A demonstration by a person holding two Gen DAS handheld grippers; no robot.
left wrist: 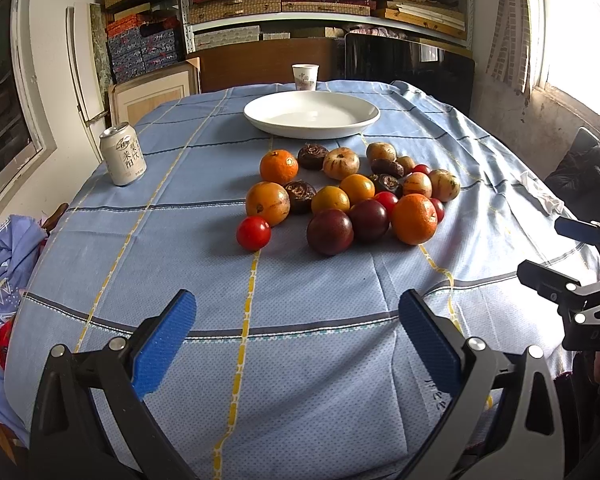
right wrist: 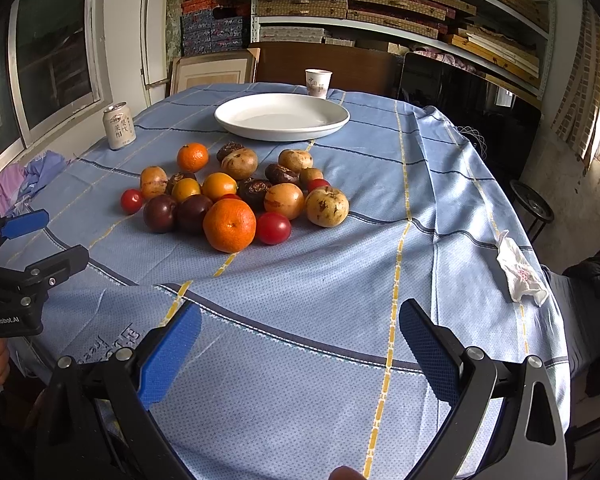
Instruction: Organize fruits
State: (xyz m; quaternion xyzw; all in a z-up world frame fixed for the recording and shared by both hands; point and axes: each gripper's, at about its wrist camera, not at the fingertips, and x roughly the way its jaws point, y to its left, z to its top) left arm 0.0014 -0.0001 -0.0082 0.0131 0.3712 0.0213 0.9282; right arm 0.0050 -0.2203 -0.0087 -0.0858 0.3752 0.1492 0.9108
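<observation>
Worktop (left wrist: 180, 240): big surface under a blue checked cloth with yellow and dark stripes, filling both views
White dish (left wrist: 364, 114): wide, shallow, sitting toward the far edge at the middle, nothing in it
Fruit pile (left wrist: 348, 196): here's the crowd, bunched at the centre of the worktop, just on the near side of the dish and apart from it
Left tongs (left wrist: 296, 332): hanging over the near edge, blue pads spread wide, gripping nothing
Right tongs (right wrist: 300, 344): same story at the near edge on the right, spread wide and carrying nothing; each pair peeks into the side of the other's view
Drink can (left wrist: 123, 154): upright by the left edge, well apart from the fruit
Big orange (left wrist: 414, 218): at the near right of the pile, touching a dark plum (left wrist: 369, 219)
Second plum (left wrist: 330, 231): front and centre of the pile
Paper cup (left wrist: 305, 77): upright at the far edge, right behind the dish
Crumpled tissue (right wrist: 518, 274): lying near the right edge
Red tomato (left wrist: 253, 233): at the near left of the pile, just beside a yellow-orange fruit (left wrist: 267, 202)
</observation>
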